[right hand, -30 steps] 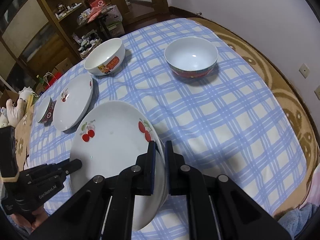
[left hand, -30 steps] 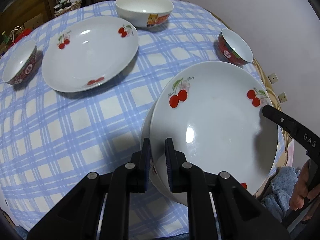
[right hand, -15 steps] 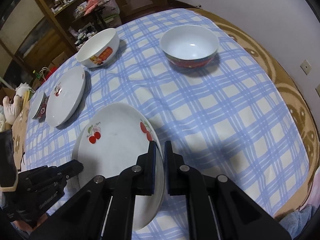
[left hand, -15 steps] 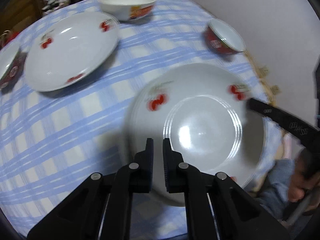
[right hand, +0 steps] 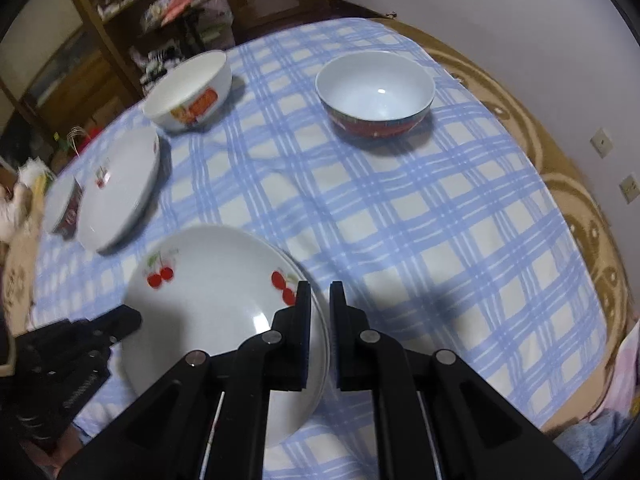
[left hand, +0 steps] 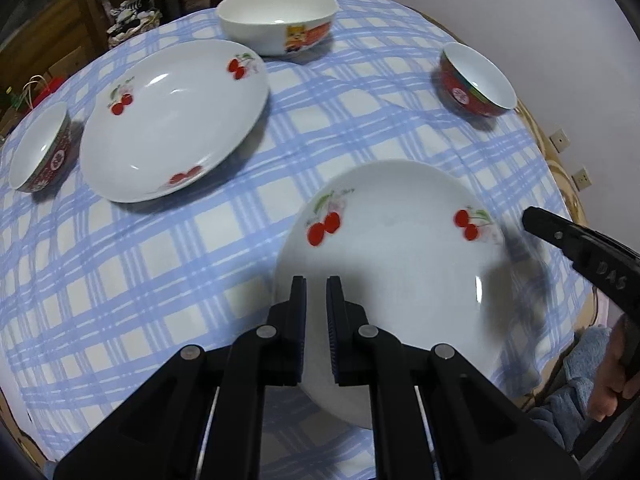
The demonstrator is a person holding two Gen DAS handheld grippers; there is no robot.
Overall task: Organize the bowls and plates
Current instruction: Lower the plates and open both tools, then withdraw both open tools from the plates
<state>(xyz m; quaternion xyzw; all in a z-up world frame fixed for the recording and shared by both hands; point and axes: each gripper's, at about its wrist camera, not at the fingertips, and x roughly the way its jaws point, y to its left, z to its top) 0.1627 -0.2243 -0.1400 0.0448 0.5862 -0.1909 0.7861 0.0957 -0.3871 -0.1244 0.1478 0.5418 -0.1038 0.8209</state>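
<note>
The near cherry plate (left hand: 400, 272), tilted up off the cloth a second ago with a second rim showing beneath it, is now seen lying flatter and lower over the checked cloth (left hand: 200, 248) at the near edge of the worktop. It is gripped at opposite rims: the jaws of the left gripper (left hand: 316, 292) are closed on its near-left rim, and the jaws of the right gripper (right hand: 319, 298) are closed on its right rim.

From the left wrist view alone, the right gripper's arm is shown with raised letters that read "DAS", together with a hand (left hand: 612, 380) at the right edge and a blue garment below it. From the right wrist view alone, a brown patterned cover (right hand: 580, 200) under the cloth, wall sockets and wooden shelves (right hand: 80, 40) are shown; the print on the left gripper's body there is too blurred to be read.

A second cherry plate (left hand: 172, 120) lies far left, with a small red bowl (left hand: 40, 148) just beside it. A white bowl (left hand: 280, 20) bearing an orange picture label, its writing unreadable, stands behind. A red-sided bowl (right hand: 376, 92) stands well apart at the far right. All bowls and plates are seen empty.
</note>
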